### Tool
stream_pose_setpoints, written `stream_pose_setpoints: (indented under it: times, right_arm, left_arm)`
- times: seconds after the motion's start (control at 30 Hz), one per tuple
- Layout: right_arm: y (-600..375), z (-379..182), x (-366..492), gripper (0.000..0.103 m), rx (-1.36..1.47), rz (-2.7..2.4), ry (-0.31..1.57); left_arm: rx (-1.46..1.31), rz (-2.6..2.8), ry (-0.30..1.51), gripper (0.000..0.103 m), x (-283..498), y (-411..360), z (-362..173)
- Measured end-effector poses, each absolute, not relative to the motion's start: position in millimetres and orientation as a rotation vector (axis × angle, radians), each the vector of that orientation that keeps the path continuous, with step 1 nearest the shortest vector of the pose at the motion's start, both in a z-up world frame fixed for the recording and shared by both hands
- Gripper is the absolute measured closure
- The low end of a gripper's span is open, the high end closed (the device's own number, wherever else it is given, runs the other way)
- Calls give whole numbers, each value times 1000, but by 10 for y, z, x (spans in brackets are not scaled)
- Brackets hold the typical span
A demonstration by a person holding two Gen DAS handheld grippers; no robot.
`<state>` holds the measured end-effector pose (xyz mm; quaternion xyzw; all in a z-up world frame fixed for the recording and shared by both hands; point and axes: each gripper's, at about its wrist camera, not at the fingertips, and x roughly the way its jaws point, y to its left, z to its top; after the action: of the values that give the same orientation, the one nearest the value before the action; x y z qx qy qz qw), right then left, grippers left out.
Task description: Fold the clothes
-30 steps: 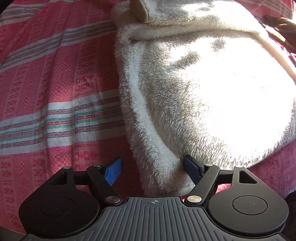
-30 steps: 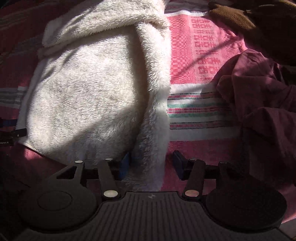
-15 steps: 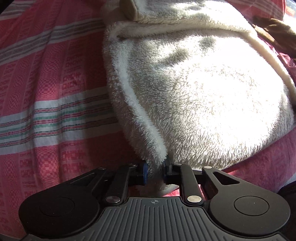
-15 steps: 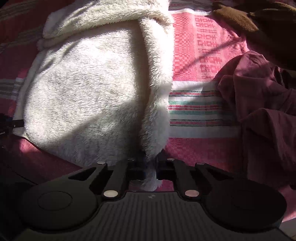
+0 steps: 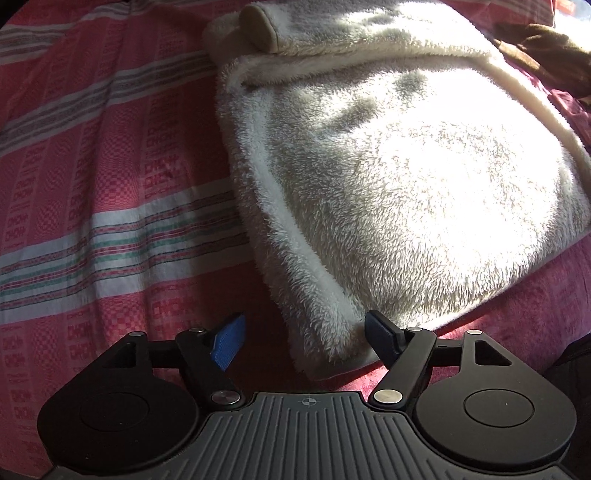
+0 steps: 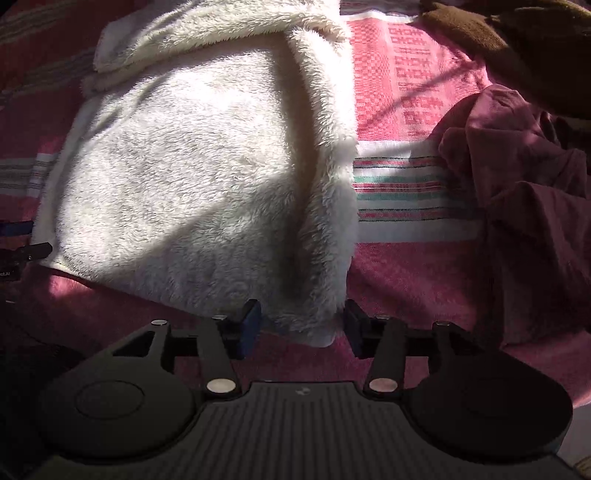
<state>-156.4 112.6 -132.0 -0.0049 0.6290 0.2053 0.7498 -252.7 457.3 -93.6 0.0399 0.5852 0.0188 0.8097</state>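
Your left gripper (image 5: 304, 334) has its fingers spread wide, holding nothing; the near-left corner of the white fleece garment (image 5: 406, 177) lies between them, its hem just touching the inner face of the right finger (image 5: 382, 338), while the blue-padded left finger (image 5: 229, 341) sits apart over bare bedspread (image 5: 92, 192). Your right gripper (image 6: 301, 328) is likewise spread and empty, with the garment's near-right corner (image 6: 314, 317) lying between the two fingers.

The fleece lies flat on the red striped bedspread, folded into a rough rectangle, a sleeve cuff (image 5: 258, 27) tucked across its far end. Its left edge runs straight away from your left gripper, with a wide stretch of bare bedspread beside it. Its right edge is a thick rolled fold running away from your right gripper; beside it is a narrower strip of bedspread (image 6: 399, 110), bounded by a crumpled maroon garment (image 6: 528, 184) to the right and a brown garment (image 6: 498, 33) at the far right. The near hem lies just in front of both grippers.
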Motion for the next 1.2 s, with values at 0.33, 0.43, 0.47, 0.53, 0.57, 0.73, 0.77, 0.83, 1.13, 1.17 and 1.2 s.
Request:
stream_pose_setpoints:
  times: [0.33,0.43,0.47,0.53,0.57,0.73,0.77,0.83,1.13,1.17,1.2]
  right_arm:
    - [1178,-1430,-1457,42,49,399,1378]
    - [1257,-1410,-1438,67,30,434,1379]
    - [1285,-1400,-1429,87,23,445,1379]
    - [1352,-1327,-1372,92,9,449,1380]
    - [1367,-1251,-1318,92,25,456,1367]
    - [1412,-827,-963,92,116,474,1271]
    - [1440,-739,-876,92,131,472,1243]
    - [1504,-568,-695,93,169,465,1185]
    - [1668,-13,190,93,289,369,961]
    - [1659,-3,292,93,302,359,957]
    - [1651,5,392,93,314,349,954]
  left_arm:
    - [15,-53,1292,55,-2420,4645,-1088]
    - [9,-101,1300,86,-2367,4676,-1091]
    - [7,-113,1300,93,-2345,4687,-1062]
    - [-21,-135,1290,96,-2290,4742,-979]
    - [-56,-142,1277,97,-2252,4799,-916]
    - [-183,-127,1132,97,-1955,5141,-493]
    - [-201,-120,1103,97,-1885,5204,-411]
    - [-230,-105,1058,97,-1722,5311,-284]
    - [-311,-2,958,97,-795,5673,0]
    - [-319,9,946,97,-692,5713,32]
    - [-328,21,935,97,-589,5753,63]
